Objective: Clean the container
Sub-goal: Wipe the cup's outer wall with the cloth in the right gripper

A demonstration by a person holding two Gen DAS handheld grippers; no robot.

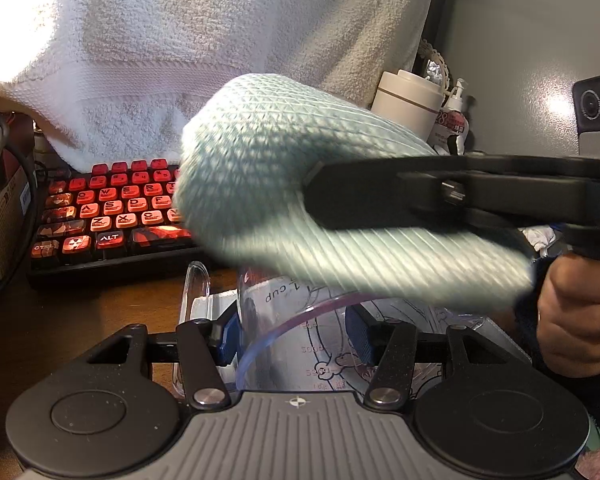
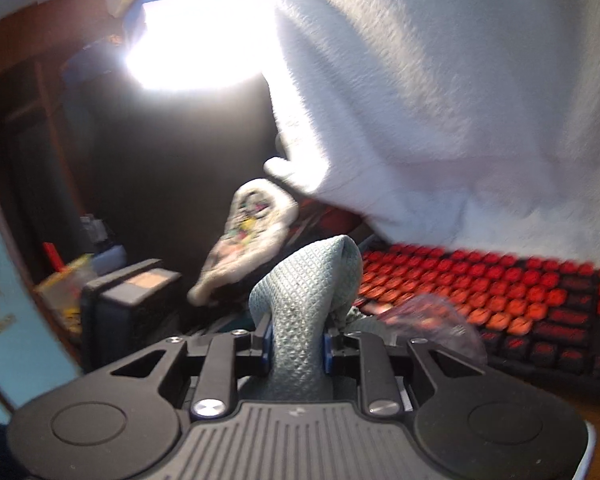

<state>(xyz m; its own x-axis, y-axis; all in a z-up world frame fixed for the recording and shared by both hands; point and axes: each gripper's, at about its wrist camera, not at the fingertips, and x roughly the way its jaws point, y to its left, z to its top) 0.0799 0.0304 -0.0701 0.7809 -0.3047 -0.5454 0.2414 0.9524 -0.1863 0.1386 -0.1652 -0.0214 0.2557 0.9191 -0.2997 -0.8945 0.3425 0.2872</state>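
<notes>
Each gripper (image 1: 296, 336) had a black frame, blue pads (image 1: 358, 334), silver screws and a ribbed grey base; a dark fuzzy sleeve (image 1: 526, 312) covered the wrist.

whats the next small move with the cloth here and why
Probably lower the right gripper so the teal cloth goes down into the clear measuring cup. The left gripper is clamped on the cup's wall by the rim, steadying it, and the right one is shut on the cloth, which hangs just above the cup's mouth rather than inside it, so no wiping seems to be happening yet.
</notes>
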